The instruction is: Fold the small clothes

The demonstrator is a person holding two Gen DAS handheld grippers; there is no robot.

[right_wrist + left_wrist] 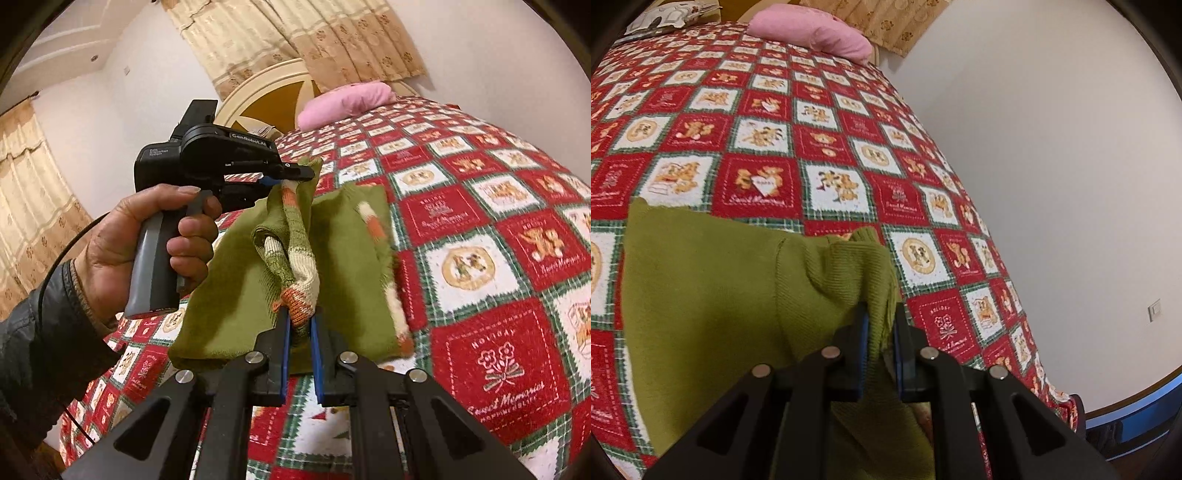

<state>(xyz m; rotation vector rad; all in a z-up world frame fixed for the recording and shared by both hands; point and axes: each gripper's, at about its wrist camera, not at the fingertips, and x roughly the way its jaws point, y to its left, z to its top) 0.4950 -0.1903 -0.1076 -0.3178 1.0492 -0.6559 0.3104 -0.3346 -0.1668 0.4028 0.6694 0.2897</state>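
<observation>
We see the right gripper, black with blue pads, clamped on a bunched striped cuff of the small olive-green knitted sweater. The cuff has cream, orange and green bands. The sweater hangs lifted above the red, white and green checked bedspread with bear motifs, its lower part draped toward the bed's near-left edge, and a second striped cuff trails down its right side.

Farther along, the left gripper, black pistol-type, is held by the person's left hand in a dark sleeve; its fingers pinch the sweater's upper edge. In the left wrist view the left gripper has its blue pads closed on a ribbed green fold, with the sweater spread left over the bedspread.

The bed's right edge drops to a plain white wall. The bedspread beyond the sweater is open up to the pink pillow at the far head edge, in front of the cream and tan headboard and beige patterned curtains.
</observation>
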